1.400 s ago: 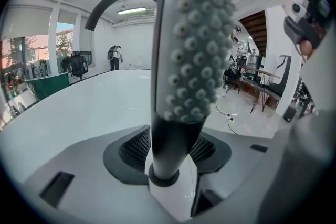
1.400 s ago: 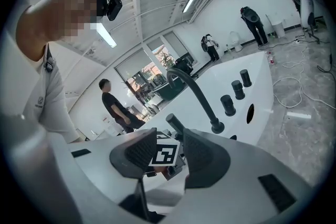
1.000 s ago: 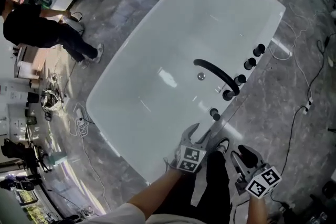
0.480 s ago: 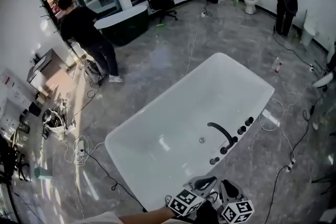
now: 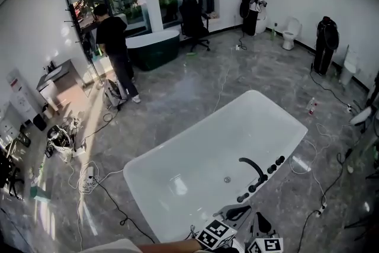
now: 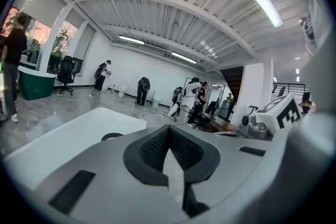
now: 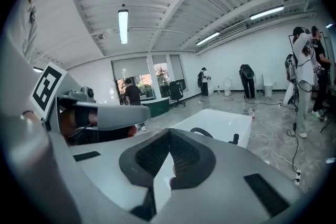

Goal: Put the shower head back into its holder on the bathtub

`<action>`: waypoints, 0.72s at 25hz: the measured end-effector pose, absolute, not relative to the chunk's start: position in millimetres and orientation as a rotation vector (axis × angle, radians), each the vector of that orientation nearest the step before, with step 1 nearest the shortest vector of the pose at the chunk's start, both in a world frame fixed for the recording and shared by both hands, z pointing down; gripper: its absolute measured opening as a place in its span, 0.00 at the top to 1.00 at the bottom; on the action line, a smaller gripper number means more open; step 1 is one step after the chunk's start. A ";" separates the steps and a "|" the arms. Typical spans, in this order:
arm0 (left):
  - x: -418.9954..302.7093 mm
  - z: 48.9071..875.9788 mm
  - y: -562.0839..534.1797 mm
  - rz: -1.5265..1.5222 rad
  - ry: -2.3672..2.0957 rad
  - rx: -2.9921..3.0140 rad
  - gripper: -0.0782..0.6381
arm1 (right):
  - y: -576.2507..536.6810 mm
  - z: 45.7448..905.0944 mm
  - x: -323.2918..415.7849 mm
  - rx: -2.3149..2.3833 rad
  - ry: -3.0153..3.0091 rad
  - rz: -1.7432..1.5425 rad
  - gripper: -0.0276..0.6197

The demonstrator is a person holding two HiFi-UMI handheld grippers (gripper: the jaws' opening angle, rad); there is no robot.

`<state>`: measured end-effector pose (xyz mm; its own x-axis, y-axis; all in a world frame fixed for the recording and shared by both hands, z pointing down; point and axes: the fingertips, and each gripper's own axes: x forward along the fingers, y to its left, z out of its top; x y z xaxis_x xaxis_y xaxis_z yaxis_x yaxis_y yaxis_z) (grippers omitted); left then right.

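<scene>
On the bathtub's [image 5: 189, 133] near rim, beside the curved spout [image 5: 251, 166], stands a row of black fittings [image 5: 272, 168]; your shower head is too small to single out among them. Your left claw [image 6: 169, 129] and right claw [image 7: 169, 135], just closed, grip nothing.

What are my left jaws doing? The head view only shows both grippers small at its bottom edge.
Observer: The left gripper has just closed: jaws together, nothing between them.
Operator: And the right?
Observer: The right gripper has just closed too, and it is empty.
Operator: Which way does it face?
Observer: Out across the bathtub; the black spout shows just above its jaws.
</scene>
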<state>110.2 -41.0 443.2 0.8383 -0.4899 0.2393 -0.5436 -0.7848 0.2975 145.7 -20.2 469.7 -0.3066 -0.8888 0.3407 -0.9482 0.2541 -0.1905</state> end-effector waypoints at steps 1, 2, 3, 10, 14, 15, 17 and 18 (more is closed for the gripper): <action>110.0 440.9 -41.9 0.210 -0.782 2.666 0.88 | -22.3 467.0 145.2 1.736 -2.357 0.532 0.94; 110.6 439.0 -43.2 0.211 -0.788 2.670 0.88 | -25.1 463.6 145.8 1.732 -2.363 0.523 0.94; 111.8 437.2 -44.6 0.212 -0.793 2.673 0.88 | -28.0 460.3 147.2 1.731 -2.369 0.516 0.94; 130.4 427.9 -47.2 0.207 -0.833 2.688 0.88 | -34.6 449.9 160.8 1.676 -2.410 0.475 0.94; 136.6 422.9 -49.7 0.195 -0.875 2.691 0.88 | -37.0 447.1 167.4 1.655 -2.425 0.473 0.94; 135.8 423.1 -49.8 0.192 -0.887 2.687 0.88 | -36.6 447.1 166.6 1.647 -2.429 0.475 0.94; 134.0 424.2 -49.9 0.199 -0.906 2.684 0.88 | -36.9 447.8 165.1 1.632 -2.436 0.477 0.94; 133.9 424.8 -50.0 0.204 -0.912 2.683 0.88 | -37.3 448.8 165.3 1.626 -2.438 0.478 0.94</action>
